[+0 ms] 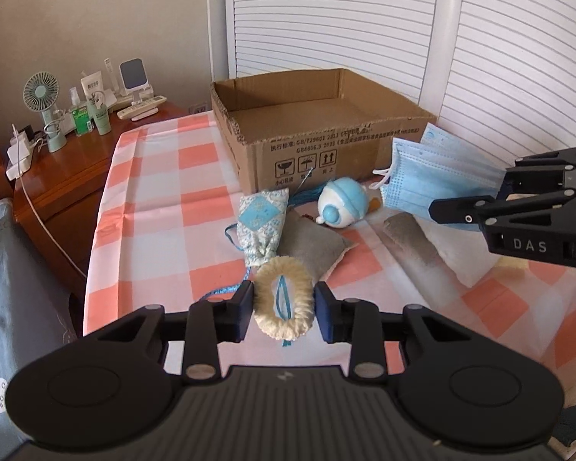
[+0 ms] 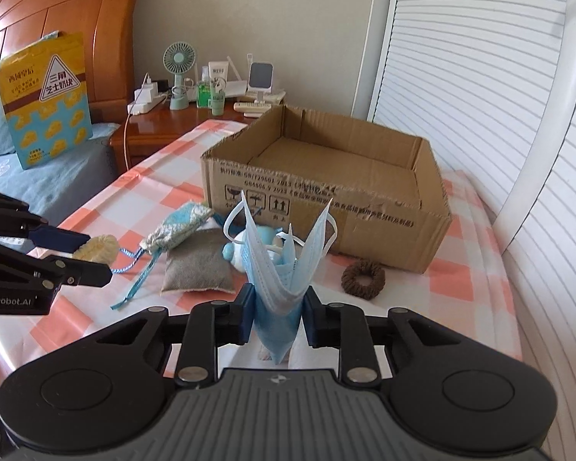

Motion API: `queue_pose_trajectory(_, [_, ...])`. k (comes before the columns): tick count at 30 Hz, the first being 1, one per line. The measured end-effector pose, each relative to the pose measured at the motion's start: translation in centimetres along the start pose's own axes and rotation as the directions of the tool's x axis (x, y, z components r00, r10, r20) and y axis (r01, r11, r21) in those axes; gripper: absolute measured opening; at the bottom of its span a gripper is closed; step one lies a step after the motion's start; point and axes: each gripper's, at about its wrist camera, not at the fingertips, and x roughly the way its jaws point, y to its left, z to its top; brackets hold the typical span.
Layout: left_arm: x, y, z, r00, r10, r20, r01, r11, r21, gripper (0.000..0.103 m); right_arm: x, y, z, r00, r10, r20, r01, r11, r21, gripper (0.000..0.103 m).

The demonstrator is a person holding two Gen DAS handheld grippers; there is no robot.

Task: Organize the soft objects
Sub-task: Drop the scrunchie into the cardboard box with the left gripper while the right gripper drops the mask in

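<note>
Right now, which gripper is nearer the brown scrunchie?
Right. The right gripper, shut on the blue face masks, hangs just beside the brown scrunchie. The left gripper, holding the cream scrunchie, is far across the table.

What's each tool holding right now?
Left tool: closed on the cream ring.
Right tool: closed on the folded blue mask.
</note>
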Motion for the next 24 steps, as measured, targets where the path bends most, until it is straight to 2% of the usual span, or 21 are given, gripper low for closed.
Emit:
queue_pose_trajectory(4, [-0.3, -0.4, 3.2, 0.999, -0.009, 0.05, 0.006, 0.998, 0.065, 0.033, -0.7, -1.1, 1.2, 0.999, -0.023, 0.026, 0.023, 1.0, -0.002, 0.03])
queue_pose_trajectory(9, [1.5, -1.0, 9.1, 0.993, -0.017, 0.114, 0.0, 0.99, 0.142, 0.033, -1.1, -3.1, 2.9, 0.998, -0.039, 0.057, 0.037, 0.999, 0.03, 0.03])
queue_pose_trajectory(13, [5.3, -1.2, 14.0, 0.993, -0.01, 0.113, -0.01, 0.985, 0.174, 0.033, -0.9, -4.7, 4.3, 0.995, -0.052, 0.085, 0.048, 0.998, 0.046, 0.03])
queue_pose_trajectory(19, [13.1, 0.0, 18.9, 0.997, 0.042, 0.059, -0.048, 0.992, 0.114, 0.033, 0.2, -6.8, 5.7, 0.992, -0.078, 0.104, 0.071, 0.995, 0.065, 0.03])
queue_pose_trajectory(21, [14.8, 0.3, 19.4, 0.997, 0.057, 0.057, -0.062, 0.993, 0.096, 0.043, 0.6, -7.5, 6.0, 0.991, -0.083, 0.103, 0.076, 0.994, 0.074, 0.03])
queue_pose_trajectory(23, [15.9, 0.7, 19.7, 0.996, 0.078, 0.051, -0.082, 0.993, 0.089, 0.078, 0.9, -8.1, 6.1, 0.991, -0.088, 0.102, 0.08, 0.994, 0.08, 0.03])
queue_pose_trajectory(24, [16.0, 0.7, 19.6, 0.995, 0.085, 0.052, -0.09, 0.992, 0.089, 0.085, 1.0, -8.3, 6.2, 0.991, -0.088, 0.1, 0.079, 0.993, 0.084, 0.03])
